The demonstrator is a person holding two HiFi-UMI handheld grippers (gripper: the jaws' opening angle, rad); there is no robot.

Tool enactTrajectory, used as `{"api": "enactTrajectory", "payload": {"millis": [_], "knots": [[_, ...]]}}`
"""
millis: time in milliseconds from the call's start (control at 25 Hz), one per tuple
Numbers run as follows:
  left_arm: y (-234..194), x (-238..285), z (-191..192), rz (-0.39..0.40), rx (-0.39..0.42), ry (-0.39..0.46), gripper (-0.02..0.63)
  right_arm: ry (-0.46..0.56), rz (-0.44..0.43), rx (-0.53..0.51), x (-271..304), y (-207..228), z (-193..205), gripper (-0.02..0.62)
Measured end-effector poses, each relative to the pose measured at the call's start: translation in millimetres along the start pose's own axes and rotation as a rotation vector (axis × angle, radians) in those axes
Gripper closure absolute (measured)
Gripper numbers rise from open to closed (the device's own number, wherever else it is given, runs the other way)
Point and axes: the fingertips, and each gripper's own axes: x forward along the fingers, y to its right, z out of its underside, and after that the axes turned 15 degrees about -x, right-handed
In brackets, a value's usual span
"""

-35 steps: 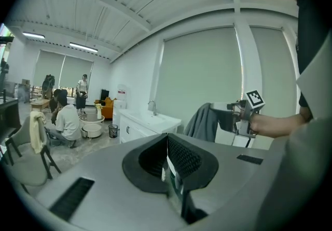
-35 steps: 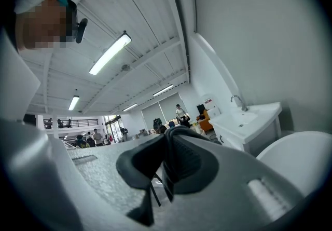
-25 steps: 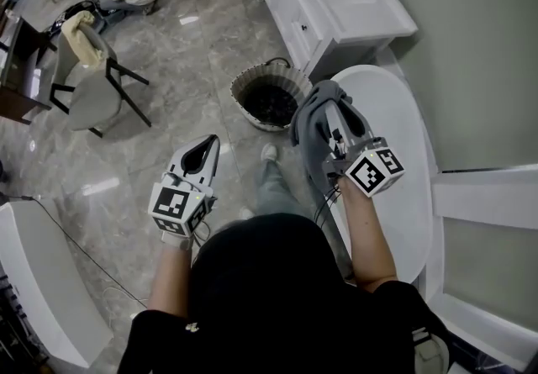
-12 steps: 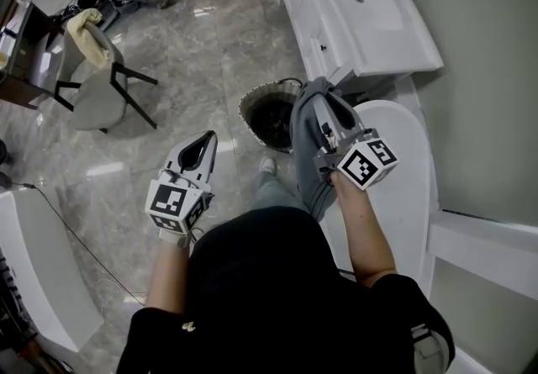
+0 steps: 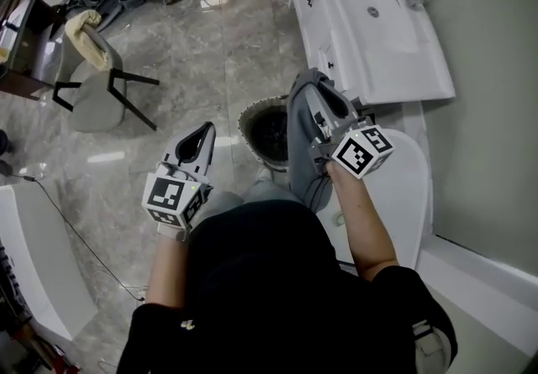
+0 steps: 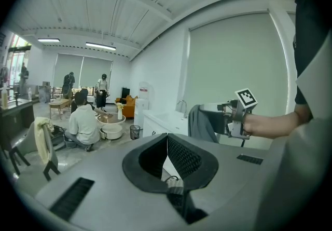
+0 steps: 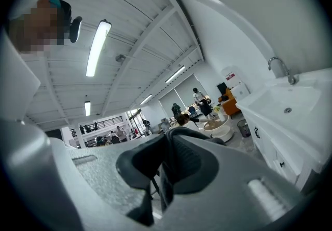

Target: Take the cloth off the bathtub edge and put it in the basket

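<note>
Moves off tub [image 5: 405, 189] toward basket [image 5: 245, 123] w/ cloth [image 5: 300, 154] pinched in R gripper [image 5: 322, 93]; L gripper [image 5: 204, 130] closed, empty.

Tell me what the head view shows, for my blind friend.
Seen from above, the right gripper holds a grey cloth near a round basket on the floor. The left gripper is shut and empty; a white bathtub is at right.

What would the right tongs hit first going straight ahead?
Nothing near, by the look: the right tongs, shut on the cloth, aim level into open room left of the vanity. The basket lies below that line. Depth unclear.
</note>
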Motion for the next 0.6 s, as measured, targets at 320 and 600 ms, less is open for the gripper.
{"api": "enactTrajectory", "payload": {"millis": [320,600], "knots": [[-22.5,26.2,-22.0,-0.013,-0.012,0.010,0.594,-0.007,-0.026,0.004,52.8,23.0,-8.3,0.551],[-69.4,35.2,-42.6,-0.021,-0.021,-0.006,0.594,-0.009,-0.028,0.010,116.7,29.6,-9.8,0.551]]}}
